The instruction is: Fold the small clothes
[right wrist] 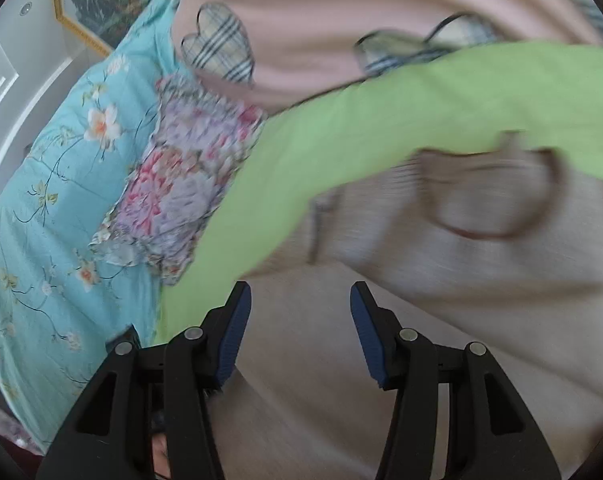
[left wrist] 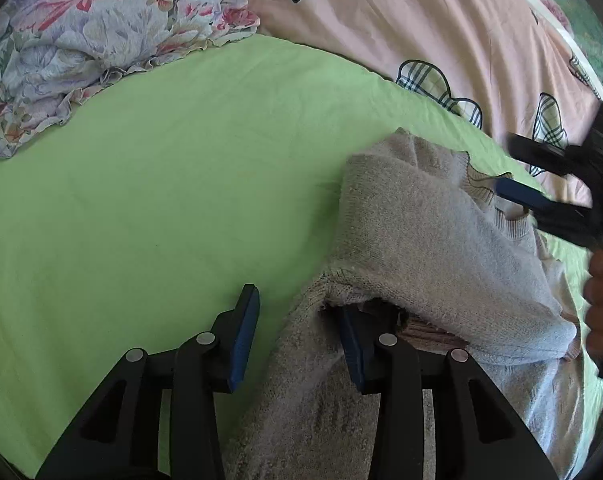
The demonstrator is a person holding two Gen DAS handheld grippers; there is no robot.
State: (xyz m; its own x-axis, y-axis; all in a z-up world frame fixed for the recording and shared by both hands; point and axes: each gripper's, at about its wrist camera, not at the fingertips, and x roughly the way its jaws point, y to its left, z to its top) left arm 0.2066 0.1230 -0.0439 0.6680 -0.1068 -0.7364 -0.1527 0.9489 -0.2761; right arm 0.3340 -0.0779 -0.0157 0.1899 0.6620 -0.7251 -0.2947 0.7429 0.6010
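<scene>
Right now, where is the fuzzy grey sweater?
In the left wrist view, the grey sweater lies on the green sheet, lower right, one fold draped over a finger of the open left claw, below the pink quilt.

Green sheet (left wrist: 161, 200) covers the bed; pink quilt (left wrist: 421, 32), floral pillow (left wrist: 81, 48) behind.

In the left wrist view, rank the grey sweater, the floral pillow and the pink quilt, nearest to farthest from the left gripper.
From the left gripper:
1. Grey sweater, draped over its right finger.
2. Floral pillow, upper left.
3. Pink quilt, upper right, roughly as far; too close to call.
</scene>
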